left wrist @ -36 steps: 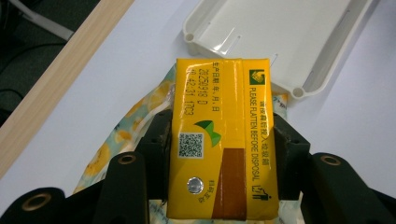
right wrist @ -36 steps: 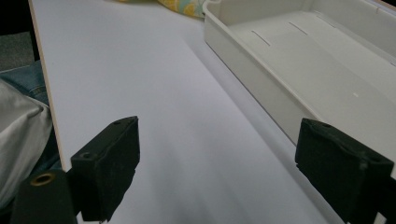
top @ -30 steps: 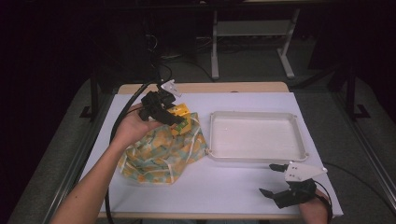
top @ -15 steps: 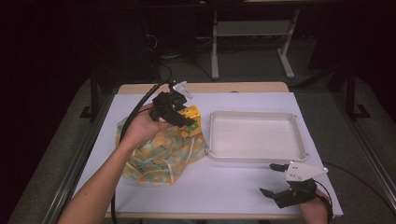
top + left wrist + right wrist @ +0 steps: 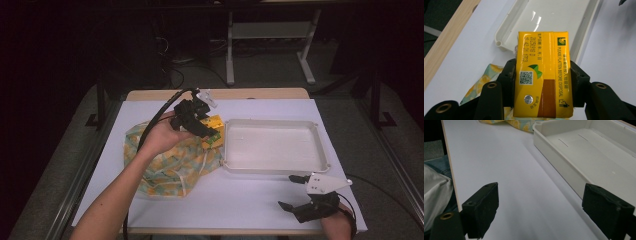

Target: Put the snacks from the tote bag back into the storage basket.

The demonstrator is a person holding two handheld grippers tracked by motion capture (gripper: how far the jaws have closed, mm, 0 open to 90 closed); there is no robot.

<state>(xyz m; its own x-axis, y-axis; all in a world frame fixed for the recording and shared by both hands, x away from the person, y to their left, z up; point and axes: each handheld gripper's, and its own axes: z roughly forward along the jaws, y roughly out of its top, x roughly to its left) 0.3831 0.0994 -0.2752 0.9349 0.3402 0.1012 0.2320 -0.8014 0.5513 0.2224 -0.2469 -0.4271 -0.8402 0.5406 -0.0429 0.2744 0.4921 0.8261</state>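
My left gripper [image 5: 207, 131] is shut on a yellow drink carton [image 5: 214, 131], held in the air just left of the white tray [image 5: 320, 145]. In the left gripper view the carton [image 5: 543, 75] sits squeezed between both jaws, its printed face up, with the tray's corner [image 5: 501, 42] beyond it. Under the hand lies a patterned cloth bag [image 5: 170, 167] with orange and teal print. My right gripper [image 5: 295, 192] rests open near the table's front right edge, nothing between its jaws; its own view has the tray wall [image 5: 559, 162] on the right.
The white table top [image 5: 250, 200] is bordered by a wooden strip at the back. A metal frame stand [image 5: 270, 35] is on the dark floor behind the table. The bag's edge [image 5: 519, 123] appears far off in the right gripper view.
My left gripper has carried the yellow carton rightward from above the bag to the tray's left edge. The right gripper has stayed put.
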